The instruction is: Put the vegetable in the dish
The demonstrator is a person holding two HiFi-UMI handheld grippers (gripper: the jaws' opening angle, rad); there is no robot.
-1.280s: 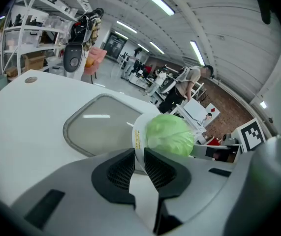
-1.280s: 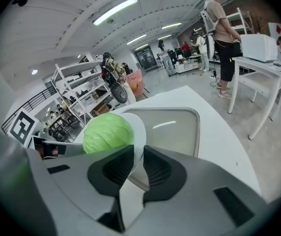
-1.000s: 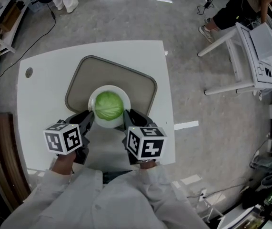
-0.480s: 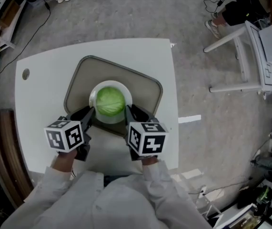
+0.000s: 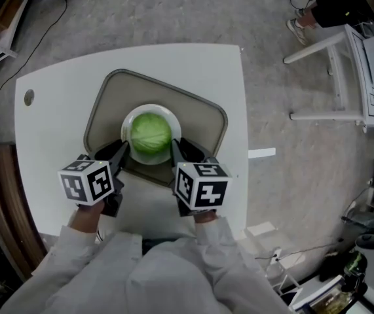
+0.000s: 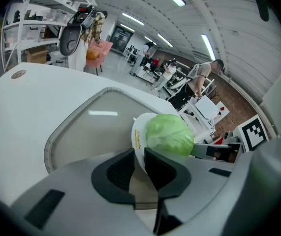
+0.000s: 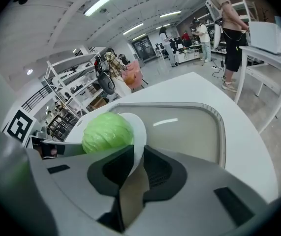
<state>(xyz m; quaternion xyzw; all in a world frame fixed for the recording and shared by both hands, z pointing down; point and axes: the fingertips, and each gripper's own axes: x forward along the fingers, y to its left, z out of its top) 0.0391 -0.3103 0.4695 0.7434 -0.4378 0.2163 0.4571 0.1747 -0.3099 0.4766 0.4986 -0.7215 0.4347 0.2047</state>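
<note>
The cabbage (image 5: pixel 150 133) is already sitting in the white dish (image 5: pixel 149 109), directly between the two grippers, so the placing itself is looking done. The left gripper (image 5: pixel 122 150) is pinching the dish's rim on its own side, jaws nearly together. The right gripper (image 5: pixel 175 148) is doing the same on the opposite rim. Both are gripping the dish, not the cabbage. What is remaining, I judge, is setting down and letting go. The dish is lying over the grey tray (image 5: pixel 196 113) stretching ahead of the jaws; whether it is resting there or hovering, I cannot tell. The tray is sitting on the white table (image 5: pixel 56 129). Nothing is standing in the way. A person (image 7: pixel 227 23) is standing well beyond the right jaws.
</note>
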